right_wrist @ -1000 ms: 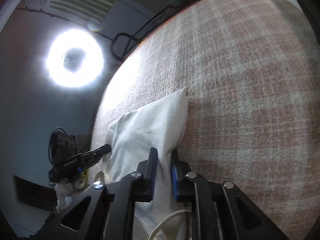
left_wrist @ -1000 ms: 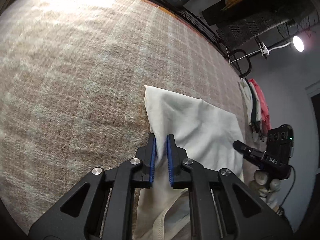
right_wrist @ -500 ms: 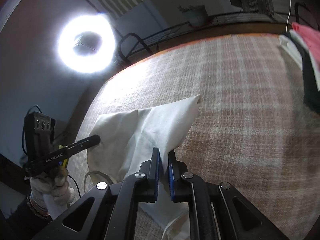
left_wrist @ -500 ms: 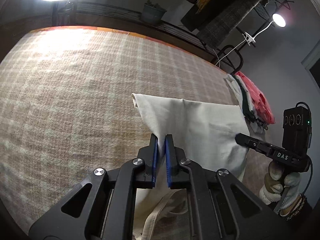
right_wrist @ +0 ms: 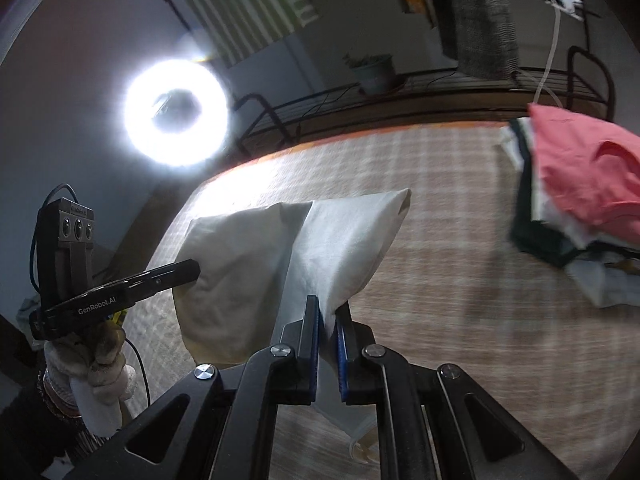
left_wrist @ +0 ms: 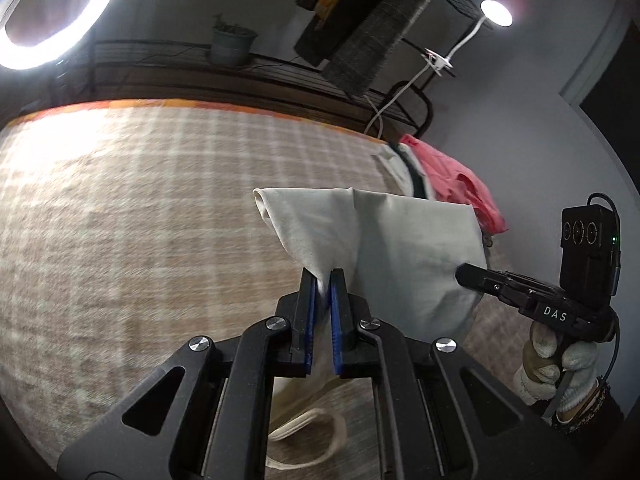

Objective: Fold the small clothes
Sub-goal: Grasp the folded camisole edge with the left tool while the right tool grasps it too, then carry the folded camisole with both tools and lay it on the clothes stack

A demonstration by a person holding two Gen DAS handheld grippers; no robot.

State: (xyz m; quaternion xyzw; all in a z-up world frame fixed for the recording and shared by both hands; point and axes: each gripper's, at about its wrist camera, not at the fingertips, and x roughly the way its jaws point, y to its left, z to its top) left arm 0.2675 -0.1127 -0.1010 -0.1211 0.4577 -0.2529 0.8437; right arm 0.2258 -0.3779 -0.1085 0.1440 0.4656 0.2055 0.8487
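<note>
Above, my left claw is clamped on one edge of the cloth, its blue pads pinching a fold of the pale fabric. My right claw is clamped on the opposite edge of the same cloth. Between the two claws the cloth hangs lifted off the plaid bench, spread as a loose sheet; a ribbed hem loop dangles below my left claw. Each camera catches the other claw from the side, held in a gloved hand at the cloth's far edge. A pile of clothes, coral on top, lies on the bench well apart from the cloth. A ring light glows behind the bench.
</note>
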